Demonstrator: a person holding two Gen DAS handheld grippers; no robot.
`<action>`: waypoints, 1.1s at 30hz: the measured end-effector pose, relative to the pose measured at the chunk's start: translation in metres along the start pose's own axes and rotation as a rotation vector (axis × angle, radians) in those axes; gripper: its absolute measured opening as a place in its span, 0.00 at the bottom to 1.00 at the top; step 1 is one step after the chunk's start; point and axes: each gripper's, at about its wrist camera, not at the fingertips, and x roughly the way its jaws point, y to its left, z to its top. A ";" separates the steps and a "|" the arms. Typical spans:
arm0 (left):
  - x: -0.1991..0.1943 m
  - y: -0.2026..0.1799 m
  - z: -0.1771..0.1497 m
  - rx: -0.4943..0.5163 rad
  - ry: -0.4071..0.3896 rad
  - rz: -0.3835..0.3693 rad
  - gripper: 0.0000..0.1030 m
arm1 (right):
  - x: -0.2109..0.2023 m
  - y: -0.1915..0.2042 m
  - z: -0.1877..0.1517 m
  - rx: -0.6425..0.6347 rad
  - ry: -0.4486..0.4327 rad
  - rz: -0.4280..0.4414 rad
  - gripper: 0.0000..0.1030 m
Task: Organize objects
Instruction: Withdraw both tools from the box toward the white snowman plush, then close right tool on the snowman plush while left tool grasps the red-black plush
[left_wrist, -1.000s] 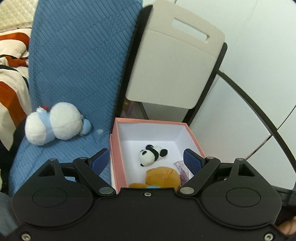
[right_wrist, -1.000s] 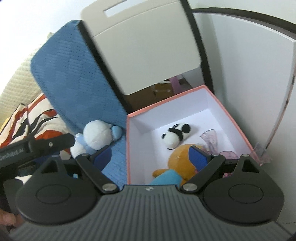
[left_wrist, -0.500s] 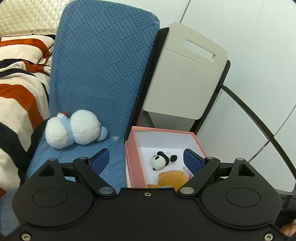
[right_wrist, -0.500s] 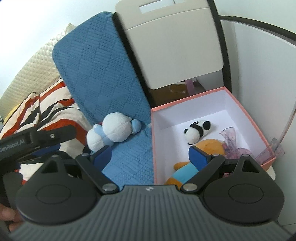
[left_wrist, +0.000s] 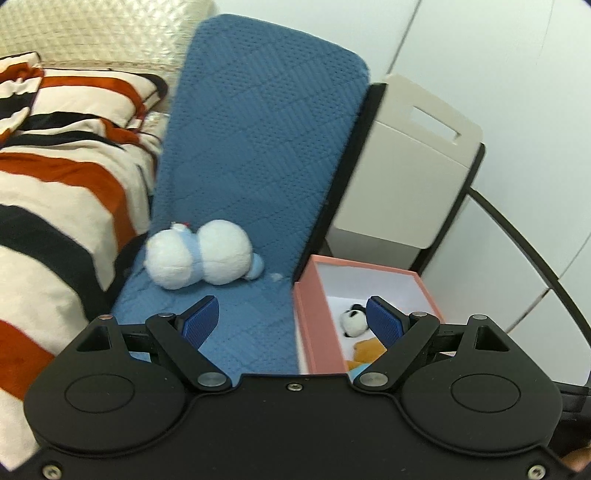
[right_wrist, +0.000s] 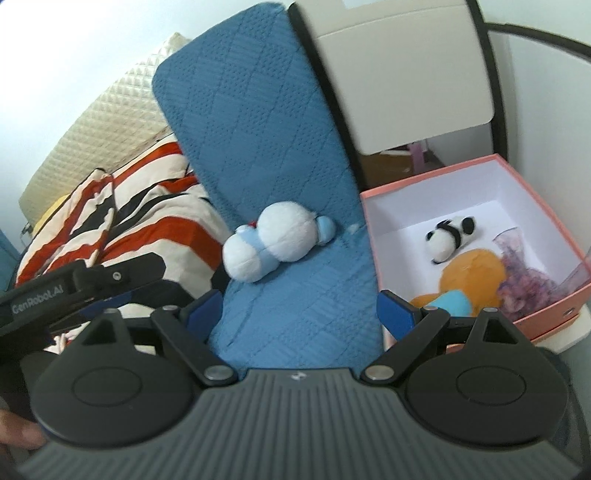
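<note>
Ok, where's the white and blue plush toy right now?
The white and blue plush toy lies on the blue cushion, left of the pink box, in both views.

panda (left_wrist: 354, 322): half behind tool finger | orange plush (left_wrist: 365, 350): mostly hidden

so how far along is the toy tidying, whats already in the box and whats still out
Done: the panda plush, the orange plush and a clear purple item lie in the pink box. In hand: nothing; the left gripper and right gripper are both open and empty. Left: the white and blue plush lies on the blue cushion.
</note>
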 end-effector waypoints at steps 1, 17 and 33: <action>-0.002 0.005 -0.001 -0.005 -0.001 0.007 0.84 | 0.001 0.002 -0.001 0.005 0.001 0.005 0.89; 0.041 0.074 -0.028 -0.029 -0.001 0.101 0.84 | 0.072 0.010 -0.035 0.135 0.043 0.035 0.89; 0.178 0.131 -0.004 -0.073 -0.041 0.148 0.84 | 0.199 -0.025 -0.021 0.297 0.048 0.121 0.89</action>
